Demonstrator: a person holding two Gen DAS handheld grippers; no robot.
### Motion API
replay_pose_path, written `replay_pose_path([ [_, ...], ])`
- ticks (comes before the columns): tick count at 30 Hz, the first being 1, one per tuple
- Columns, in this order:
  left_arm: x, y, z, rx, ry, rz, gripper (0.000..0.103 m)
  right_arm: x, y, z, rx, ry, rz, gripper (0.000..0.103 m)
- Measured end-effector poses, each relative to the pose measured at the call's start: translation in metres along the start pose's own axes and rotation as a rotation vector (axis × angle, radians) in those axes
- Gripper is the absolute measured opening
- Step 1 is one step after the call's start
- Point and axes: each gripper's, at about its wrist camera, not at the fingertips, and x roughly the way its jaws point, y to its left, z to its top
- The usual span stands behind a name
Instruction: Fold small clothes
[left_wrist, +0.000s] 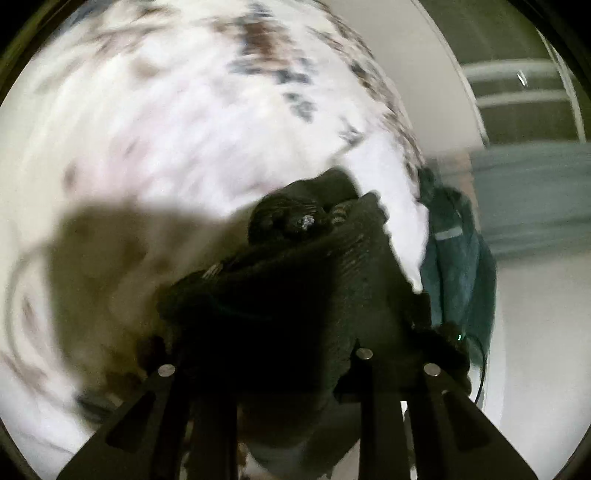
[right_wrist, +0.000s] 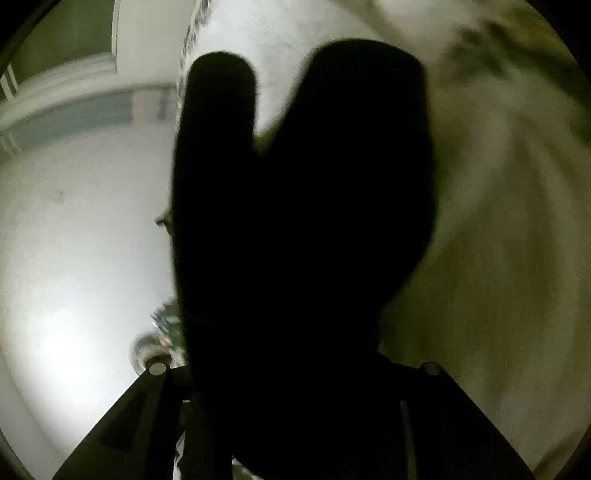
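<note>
dark knit garment hides both tongs, grip unclear | teal cloth beside | patterned white surface blurred

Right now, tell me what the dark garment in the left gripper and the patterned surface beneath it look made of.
The dark garment looks like a ribbed knit, matte and soft: fine parallel ridges and a fuzzy, ragged edge show. It could be wool or acrylic. The white patterned surface looks like printed cloth with a matte finish, but motion blur leaves that uncertain.
</note>
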Motion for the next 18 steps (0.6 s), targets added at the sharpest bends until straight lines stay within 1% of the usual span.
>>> replay_pose_path([
  [1, -0.005, -0.009, 0.008, 0.047, 0.024, 0.001, 0.020, -0.011, -0.001, -0.020, 0.026, -0.026, 0.014, 0.028],
  [2, -0.004, -0.017, 0.014, 0.087, 0.056, -0.001, 0.020, -0.025, -0.002, -0.050, 0.059, -0.063, 0.026, 0.028],
  [3, -0.004, -0.022, 0.021, 0.142, 0.114, -0.007, 0.020, -0.039, -0.006, -0.088, 0.098, -0.105, 0.020, 0.028],
  [4, -0.003, -0.025, 0.024, 0.178, 0.160, 0.000, 0.021, -0.047, -0.009, -0.110, 0.119, -0.124, 0.018, 0.028],
  [5, 0.003, -0.026, 0.028, 0.207, 0.218, 0.008, 0.021, -0.055, -0.016, -0.141, 0.163, -0.146, 0.004, 0.028],
  [6, 0.013, -0.024, 0.030, 0.235, 0.293, 0.022, 0.027, -0.059, -0.025, -0.167, 0.205, -0.160, -0.011, 0.028],
  [7, 0.019, -0.020, 0.025, 0.258, 0.346, 0.059, 0.030, -0.058, -0.038, -0.195, 0.250, -0.169, -0.041, 0.028],
  [8, 0.031, -0.013, 0.022, 0.275, 0.401, 0.104, 0.037, -0.053, -0.048, -0.209, 0.281, -0.162, -0.067, 0.029],
  [9, 0.038, -0.008, 0.019, 0.278, 0.425, 0.134, 0.048, -0.046, -0.063, -0.220, 0.326, -0.142, -0.091, 0.033],
  [10, 0.046, -0.003, 0.016, 0.282, 0.442, 0.178, 0.051, -0.040, -0.077, -0.227, 0.373, -0.123, -0.110, 0.037],
  [11, 0.048, 0.000, 0.015, 0.284, 0.441, 0.198, 0.051, -0.039, -0.092, -0.232, 0.424, -0.118, -0.134, 0.047],
  [12, 0.045, 0.001, 0.013, 0.291, 0.419, 0.197, 0.052, -0.041, -0.102, -0.232, 0.451, -0.115, -0.132, 0.056],
  [14, 0.029, -0.001, 0.011, 0.276, 0.364, 0.202, 0.052, -0.048, -0.108, -0.233, 0.450, -0.078, -0.133, 0.056],
  [16, 0.001, -0.002, 0.004, 0.263, 0.299, 0.198, 0.052, -0.060, -0.105, -0.233, 0.416, -0.041, -0.162, 0.060],
  [17, -0.015, -0.002, -0.001, 0.275, 0.262, 0.215, 0.052, -0.069, -0.103, -0.238, 0.400, -0.016, -0.187, 0.062],
  [18, -0.032, -0.002, -0.006, 0.311, 0.211, 0.271, 0.052, -0.079, -0.101, -0.238, 0.392, 0.006, -0.198, 0.063],
])
